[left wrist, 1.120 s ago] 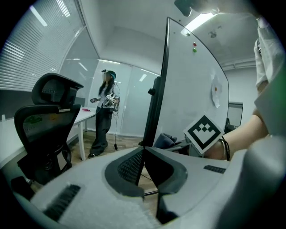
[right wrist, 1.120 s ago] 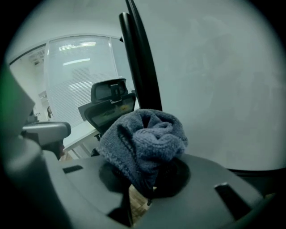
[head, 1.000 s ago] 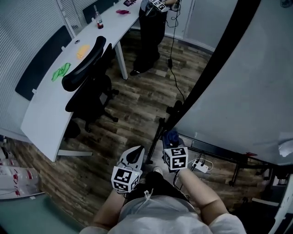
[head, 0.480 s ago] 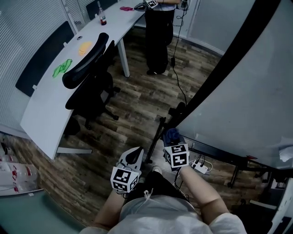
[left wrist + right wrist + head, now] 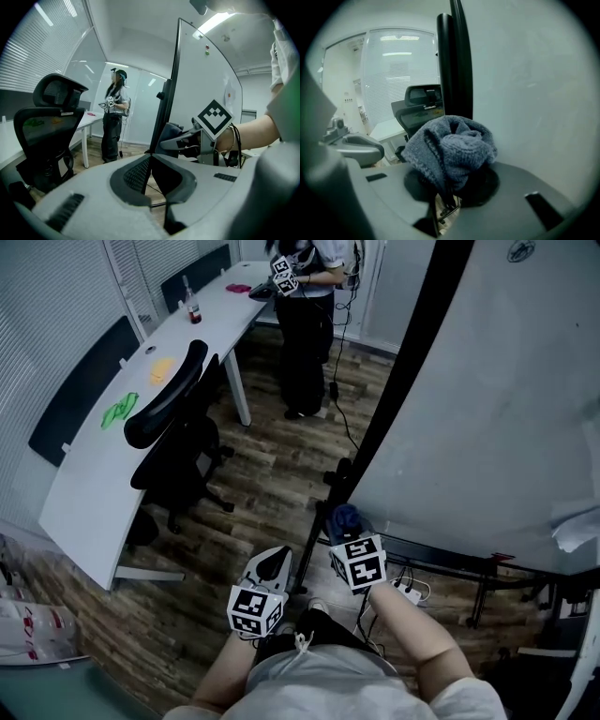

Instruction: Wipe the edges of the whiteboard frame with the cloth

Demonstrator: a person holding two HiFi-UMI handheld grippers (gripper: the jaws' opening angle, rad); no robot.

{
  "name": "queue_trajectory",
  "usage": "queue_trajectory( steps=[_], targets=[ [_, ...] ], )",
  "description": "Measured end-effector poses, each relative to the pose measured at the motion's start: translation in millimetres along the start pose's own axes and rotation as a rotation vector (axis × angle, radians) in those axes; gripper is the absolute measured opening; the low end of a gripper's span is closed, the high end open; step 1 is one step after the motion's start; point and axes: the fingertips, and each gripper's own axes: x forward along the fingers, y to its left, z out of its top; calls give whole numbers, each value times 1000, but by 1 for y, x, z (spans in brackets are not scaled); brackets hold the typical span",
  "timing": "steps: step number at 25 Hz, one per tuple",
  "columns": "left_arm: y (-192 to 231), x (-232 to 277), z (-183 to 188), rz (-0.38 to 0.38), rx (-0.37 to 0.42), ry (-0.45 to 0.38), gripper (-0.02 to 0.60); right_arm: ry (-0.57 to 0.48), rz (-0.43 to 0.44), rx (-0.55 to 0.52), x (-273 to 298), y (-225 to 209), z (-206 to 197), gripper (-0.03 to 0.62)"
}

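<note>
A large whiteboard [image 5: 497, 418] stands on a stand, with a black frame edge [image 5: 403, 362] running down its left side. My right gripper [image 5: 345, 526] is shut on a bunched blue-grey cloth [image 5: 450, 147], which sits close to the lower end of that black frame [image 5: 454, 65]; whether it touches I cannot tell. The cloth [image 5: 345, 517] shows as a small blue lump by the frame's bottom corner. My left gripper [image 5: 274, 563] hangs to the left of it, jaws together with nothing between them, and it sees the frame [image 5: 168, 84] and the right gripper [image 5: 187, 138].
A black office chair [image 5: 173, 427] and a long white desk [image 5: 103, 465] stand to the left. A person [image 5: 305, 315] stands at the far end of the desk. A cable and a power strip [image 5: 408, 592] lie by the whiteboard's stand legs [image 5: 478, 601].
The head view has tilted, so more of the whiteboard shows. Both grippers stay almost where they were, the right one still near the frame's lower end.
</note>
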Motion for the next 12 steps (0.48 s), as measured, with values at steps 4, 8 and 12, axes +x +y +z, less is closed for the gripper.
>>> queue_trajectory(
  steps=[4, 8, 12],
  targets=[
    [-3, -1, 16, -9, 17, -23, 20, -37, -4, -22, -17, 3, 26, 69],
    [-8, -2, 34, -23, 46, -51, 20, -58, -11, -61, -33, 2, 49, 69],
    [-13, -5, 54, -36, 81, -82, 20, -87, -26, -121, -52, 2, 76, 69]
  ],
)
